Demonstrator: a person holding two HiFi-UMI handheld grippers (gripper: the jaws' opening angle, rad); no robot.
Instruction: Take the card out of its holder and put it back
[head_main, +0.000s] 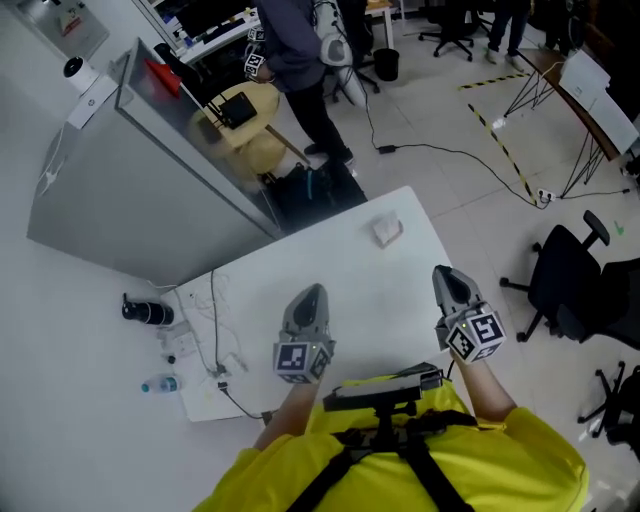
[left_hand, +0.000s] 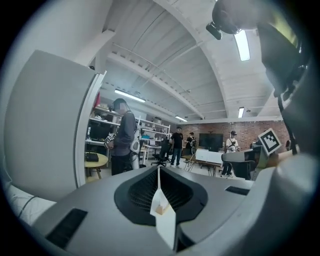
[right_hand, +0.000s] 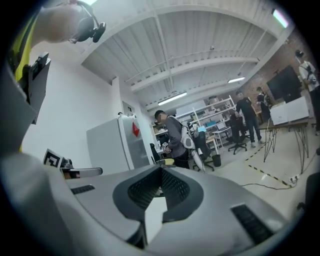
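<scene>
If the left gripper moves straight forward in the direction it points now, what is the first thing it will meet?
Probably nothing near. The left gripper, jaws shut, points across the white table; the card holder lies right of that line. Its height is unclear.

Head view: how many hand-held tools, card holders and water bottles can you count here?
Tools: 2, the left tool and the right tool
Card holder: 1
Water bottle: 1
Total: 4
</scene>
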